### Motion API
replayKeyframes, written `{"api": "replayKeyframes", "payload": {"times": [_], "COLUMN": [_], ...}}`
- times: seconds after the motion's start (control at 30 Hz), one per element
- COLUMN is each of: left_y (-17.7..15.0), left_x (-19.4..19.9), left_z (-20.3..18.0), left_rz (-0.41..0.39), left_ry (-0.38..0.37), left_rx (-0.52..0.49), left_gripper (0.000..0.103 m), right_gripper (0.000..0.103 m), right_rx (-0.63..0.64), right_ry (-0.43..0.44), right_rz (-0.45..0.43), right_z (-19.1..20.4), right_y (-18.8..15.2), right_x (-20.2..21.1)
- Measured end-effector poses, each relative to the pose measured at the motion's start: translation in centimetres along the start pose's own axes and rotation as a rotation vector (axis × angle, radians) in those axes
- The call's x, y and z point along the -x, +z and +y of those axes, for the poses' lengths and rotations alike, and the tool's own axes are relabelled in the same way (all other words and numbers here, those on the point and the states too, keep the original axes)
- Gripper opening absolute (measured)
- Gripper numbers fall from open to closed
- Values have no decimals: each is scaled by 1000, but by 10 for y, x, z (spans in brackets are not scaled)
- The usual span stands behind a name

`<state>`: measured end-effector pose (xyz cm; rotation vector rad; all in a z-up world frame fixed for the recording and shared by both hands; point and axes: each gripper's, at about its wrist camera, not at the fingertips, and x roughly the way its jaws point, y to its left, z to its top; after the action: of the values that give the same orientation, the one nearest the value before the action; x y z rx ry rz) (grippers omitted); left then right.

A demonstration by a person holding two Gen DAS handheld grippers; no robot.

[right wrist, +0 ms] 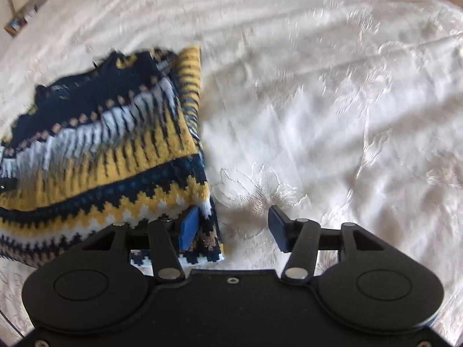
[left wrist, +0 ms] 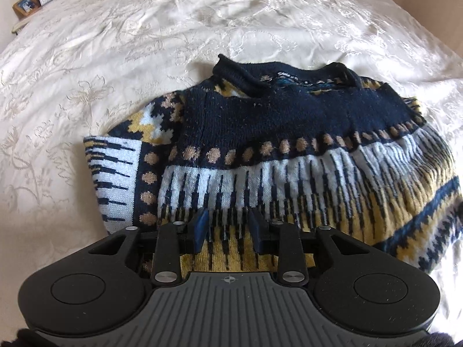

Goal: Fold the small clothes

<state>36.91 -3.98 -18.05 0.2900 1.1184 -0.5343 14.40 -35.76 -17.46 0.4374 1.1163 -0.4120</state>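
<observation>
A knitted sweater [left wrist: 260, 150] in navy, yellow and white lies folded on the white embroidered bedspread [left wrist: 144, 43], its navy collar at the far side. My left gripper [left wrist: 227, 227] is low over the sweater's near part, its blue pads close together with striped knit pinched between them. In the right wrist view the sweater [right wrist: 115, 144] fills the left half, its folded edge running down to my right gripper [right wrist: 234, 228]. That gripper stands open. Its left pad [right wrist: 189, 227] rests beside the sweater's near corner, and its right pad hangs over bare bedspread [right wrist: 332, 115].
A framed picture [left wrist: 24, 4] and other small items stand on a bedside surface beyond the bed's far left corner. A brown wall or board [left wrist: 434, 5] borders the far right. Bare bedspread stretches to the right of the sweater.
</observation>
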Motion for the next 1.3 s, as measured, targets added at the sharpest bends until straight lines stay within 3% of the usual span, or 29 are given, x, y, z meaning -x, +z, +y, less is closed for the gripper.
{"api": "replayKeyframes", "payload": {"times": [0.23, 0.43, 0.6, 0.7, 0.77, 0.9, 1.0, 1.07, 1.3], "left_y": [-11, -15, -26, -40, -49, -47, -46, -46, -45], "left_x": [30, 31, 16, -1, -14, -19, -20, -21, -24], "left_z": [-31, -79, -118, -133, -135, -133, -132, -132, -132], "left_rz": [-48, -39, -32, 34, 75, 84, 99, 106, 132], "left_ry": [-77, -153, -145, -141, -119, -99, -89, -84, -72], "left_rx": [32, 101, 168, 201, 231, 296, 319, 334, 357], "left_gripper": [30, 30, 30, 31, 31, 31, 31, 31, 31], "right_gripper": [74, 77, 77, 78, 83, 84, 86, 94, 100], "right_rx": [-46, 13, 65, 82, 80, 101, 118, 117, 128], "right_ry": [112, 178, 242, 279, 308, 348, 385, 411, 479], "right_rz": [-97, -123, -131, -135, -133, -105, -78, -64, 24], "right_z": [5, 12, 4, -7, -15, -26, -29, -30, -21], "right_y": [4, 16, 28, 36, 43, 62, 76, 84, 98], "right_x": [24, 23, 24, 22, 17, 3, -9, -17, -52]}}
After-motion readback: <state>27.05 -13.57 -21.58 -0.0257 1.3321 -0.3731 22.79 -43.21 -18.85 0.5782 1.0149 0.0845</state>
